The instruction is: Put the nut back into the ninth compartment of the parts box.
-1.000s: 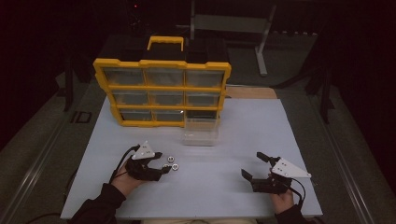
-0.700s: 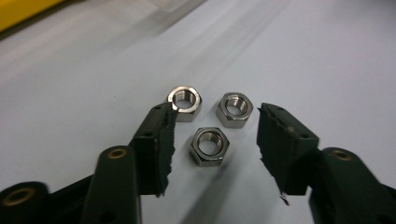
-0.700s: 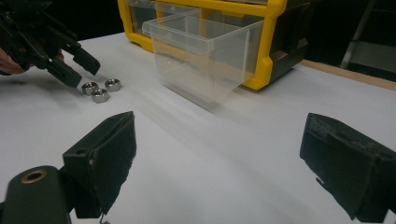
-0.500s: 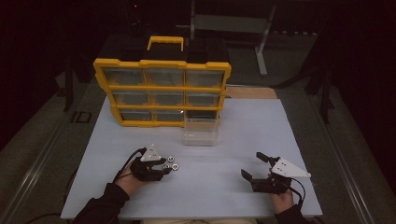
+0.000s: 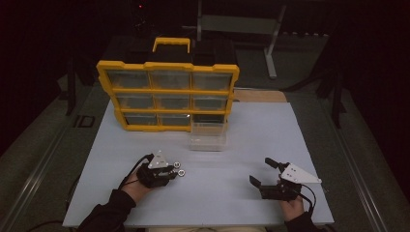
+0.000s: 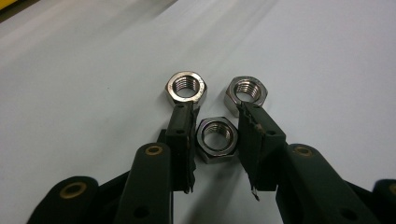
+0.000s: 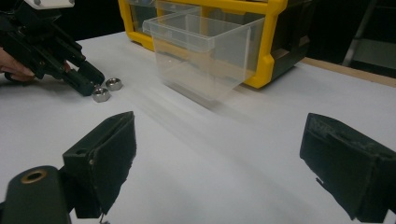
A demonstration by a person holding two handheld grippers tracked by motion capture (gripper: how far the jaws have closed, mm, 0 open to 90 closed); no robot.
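Three steel hex nuts lie close together on the white board. In the left gripper view the near nut (image 6: 217, 140) sits between my left gripper's (image 6: 215, 108) pads, which have just been closing and now press on its flats. The other two nuts (image 6: 186, 87) (image 6: 246, 92) lie just past the jaw tips. From the high view, the left gripper (image 5: 173, 171) is at the front left with nuts (image 5: 182, 172) at its tip. My right gripper (image 5: 260, 170) (image 7: 219, 140) rests at the front right, open wide with nothing between its fingers.
A clear plastic drawer (image 5: 208, 135) (image 7: 205, 51) stands on the white board (image 5: 261, 130) in front of a yellow parts organizer (image 5: 167, 92) (image 7: 271, 28). The board's front edge runs just below both hands. Dark floor surrounds the table.
My left gripper has edged right onto the nuts and its jaws have narrowed around one of them. The right gripper has stayed where it was.
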